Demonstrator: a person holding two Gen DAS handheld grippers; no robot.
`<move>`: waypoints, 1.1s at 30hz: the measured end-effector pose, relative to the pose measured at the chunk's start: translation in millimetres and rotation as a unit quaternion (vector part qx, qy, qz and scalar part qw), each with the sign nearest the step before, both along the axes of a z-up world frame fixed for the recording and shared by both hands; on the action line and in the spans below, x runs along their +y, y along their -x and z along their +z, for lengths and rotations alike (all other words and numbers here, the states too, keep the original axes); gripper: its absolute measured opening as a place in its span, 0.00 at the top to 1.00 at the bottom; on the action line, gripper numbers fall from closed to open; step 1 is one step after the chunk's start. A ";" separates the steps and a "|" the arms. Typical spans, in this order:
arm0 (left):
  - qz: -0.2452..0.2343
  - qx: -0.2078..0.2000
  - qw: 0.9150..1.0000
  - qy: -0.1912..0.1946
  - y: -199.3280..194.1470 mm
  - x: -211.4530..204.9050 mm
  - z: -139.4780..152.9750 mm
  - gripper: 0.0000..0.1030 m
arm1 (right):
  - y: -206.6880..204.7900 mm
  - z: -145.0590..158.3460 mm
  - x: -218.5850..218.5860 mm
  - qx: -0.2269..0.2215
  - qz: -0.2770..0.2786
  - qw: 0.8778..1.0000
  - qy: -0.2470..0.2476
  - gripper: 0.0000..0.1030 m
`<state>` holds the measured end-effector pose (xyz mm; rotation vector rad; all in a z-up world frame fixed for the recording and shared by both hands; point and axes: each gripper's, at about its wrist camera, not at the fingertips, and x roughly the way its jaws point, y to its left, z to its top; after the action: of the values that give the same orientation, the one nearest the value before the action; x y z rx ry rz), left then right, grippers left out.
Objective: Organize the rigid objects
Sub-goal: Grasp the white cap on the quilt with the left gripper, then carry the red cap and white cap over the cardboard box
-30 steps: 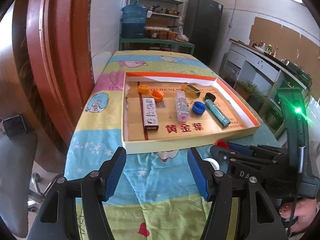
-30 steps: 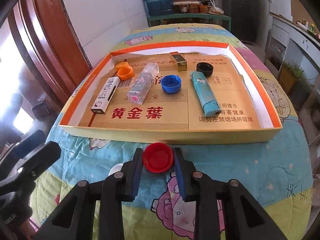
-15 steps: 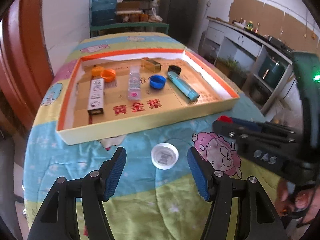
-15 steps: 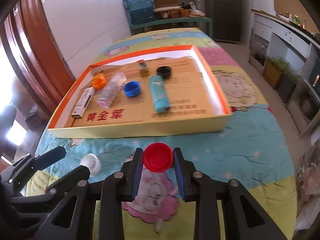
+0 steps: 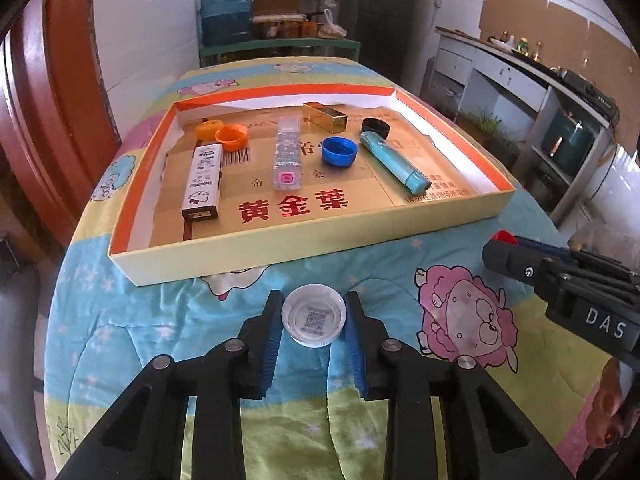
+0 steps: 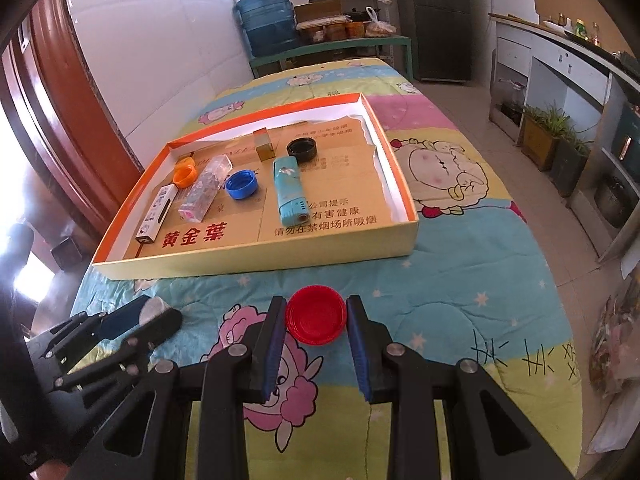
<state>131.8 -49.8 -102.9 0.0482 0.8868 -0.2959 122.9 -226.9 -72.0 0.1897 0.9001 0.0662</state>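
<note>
- Left wrist view: left gripper (image 5: 314, 322) jaws closing around the white cap (image 5: 314, 320), which sits open side up between the blue pads on the cartoon cloth (image 5: 160, 320) covering the desk. Pads look to be touching the cap's rim on both sides.
- Risk here: the grip is at the very tips on a round, smooth rim, so the cap could squirt out forward as the jaws finish closing, or tilt when lifted. The soft cloth could bunch under the tips.
- Cardboard tray (image 5: 280, 246) lies just beyond the cap; its near wall is raised, so a low carry could clip it.
- Right wrist view: right gripper (image 6: 316, 320) jaws pinching the red cap (image 6: 316, 314) at the tips, cap centred between the pads, above the cloth.
- Risk: again a shallow tip hold; a quick swing toward the tray could drop it, likely rolling off the desk edge.
- Tray already holds a blue cap (image 6: 241, 185), black cap (image 6: 303, 149) and teal lighter (image 6: 289, 190); a careless drop could knock them.
- Both grippers are near each other, so a collision is possible.
</note>
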 end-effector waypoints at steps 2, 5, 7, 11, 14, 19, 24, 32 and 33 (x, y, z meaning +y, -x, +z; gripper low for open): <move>0.001 0.000 1.000 0.000 0.4 0.8 0.2 0.70 | -0.6 0.2 1.4 0.000 0.002 1.000 0.000 0.70; 0.006 -0.002 1.000 0.002 2.1 3.5 1.8 0.70 | 0.0 2.5 3.3 -0.003 0.006 1.000 0.000 0.70; 0.009 -0.003 1.000 0.006 3.5 6.3 4.3 0.70 | 0.7 4.1 4.6 -0.005 0.008 1.000 0.000 0.70; 0.020 -0.014 1.000 0.001 7.5 10.2 16.2 0.70 | 0.4 9.0 9.9 -0.010 0.013 1.000 0.000 0.70; 0.029 -0.026 0.999 0.007 8.6 15.3 29.4 0.70 | -0.5 14.3 15.7 -0.016 0.020 1.000 0.004 0.70; 0.038 -0.038 0.998 0.033 4.9 25.6 50.6 0.70 | -2.8 24.6 24.4 -0.025 0.032 0.999 0.007 0.70; 0.043 -0.047 0.997 0.045 -1.9 31.4 64.9 0.70 | -7.2 38.6 31.3 -0.037 0.043 0.998 0.014 0.70; 0.040 -0.069 0.996 0.044 -15.7 30.3 88.0 0.70 | -17.2 61.9 32.3 -0.060 0.049 0.997 0.020 0.70; 0.038 -0.072 0.996 0.045 -17.8 29.6 91.3 0.70 | -19.1 65.1 31.9 -0.063 0.049 0.997 0.021 0.70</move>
<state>149.6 -20.2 -11.6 -0.0470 0.7302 -0.2570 142.1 -195.0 -6.9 0.1008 0.7837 0.1490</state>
